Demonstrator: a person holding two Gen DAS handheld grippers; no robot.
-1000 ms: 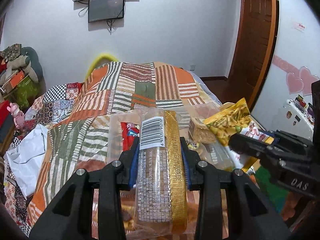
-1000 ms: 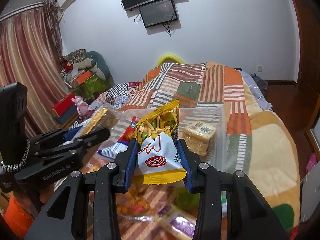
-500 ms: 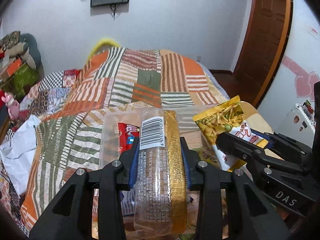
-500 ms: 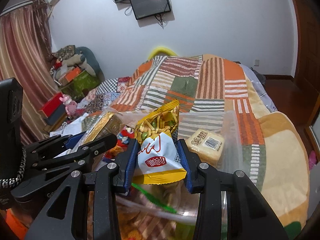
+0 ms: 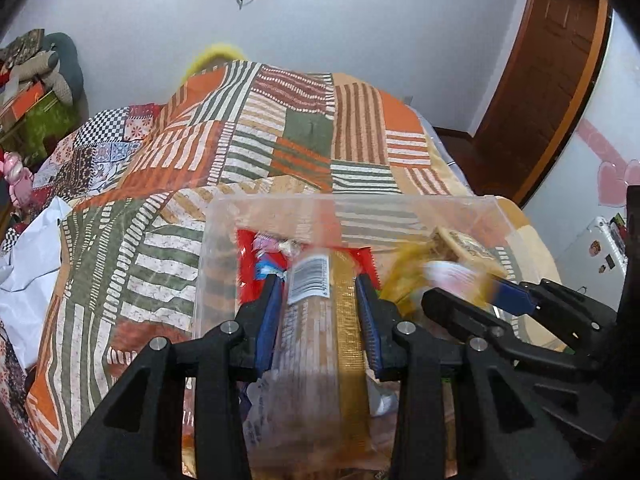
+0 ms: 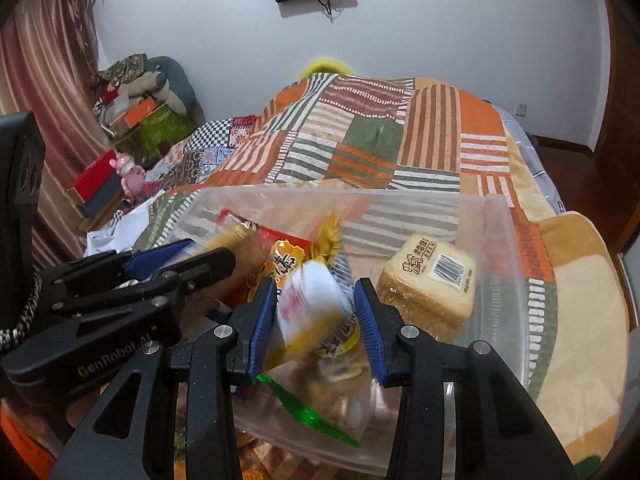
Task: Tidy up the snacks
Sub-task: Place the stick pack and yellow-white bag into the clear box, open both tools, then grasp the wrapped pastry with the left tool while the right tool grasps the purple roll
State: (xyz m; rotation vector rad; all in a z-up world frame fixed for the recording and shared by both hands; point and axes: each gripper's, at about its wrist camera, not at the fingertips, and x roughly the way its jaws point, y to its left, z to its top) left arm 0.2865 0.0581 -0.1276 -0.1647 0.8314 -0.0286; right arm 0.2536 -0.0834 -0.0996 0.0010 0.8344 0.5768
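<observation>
Left wrist view: the left gripper (image 5: 320,312) pinches a long cracker pack (image 5: 320,344) between its blue pads, barcode end forward, over the near-left part of the clear bin (image 5: 344,200).
Right wrist view: the right gripper (image 6: 316,324) has its jaws spread; the yellow-and-white chip bag (image 6: 312,308) sits blurred between the pads and looks loose, most likely dropping.
Change, right: half a second ago that bag was clamped and sharp in the jaws, well above the bin. Now the jaws are wider and the bag smears downward, so I judge it just released.
Change, left: the pack was held high over the quilt (image 5: 280,128) a second ago; it is now down inside the bin's rim, grip unchanged.
Bin: on the quilt near the bed's foot edge; both grippers have come down over it.
Already in bin: a bread pack (image 6: 428,284) by the right wall, a red packet (image 5: 256,264) at the far-left corner, a green plastic piece (image 6: 308,416) by the near wall.
Meaning: one snack is as good as placed; the cracker pack is the next to let go.
Risk: the long pack may land across the red packet and stick up over the rim.
</observation>
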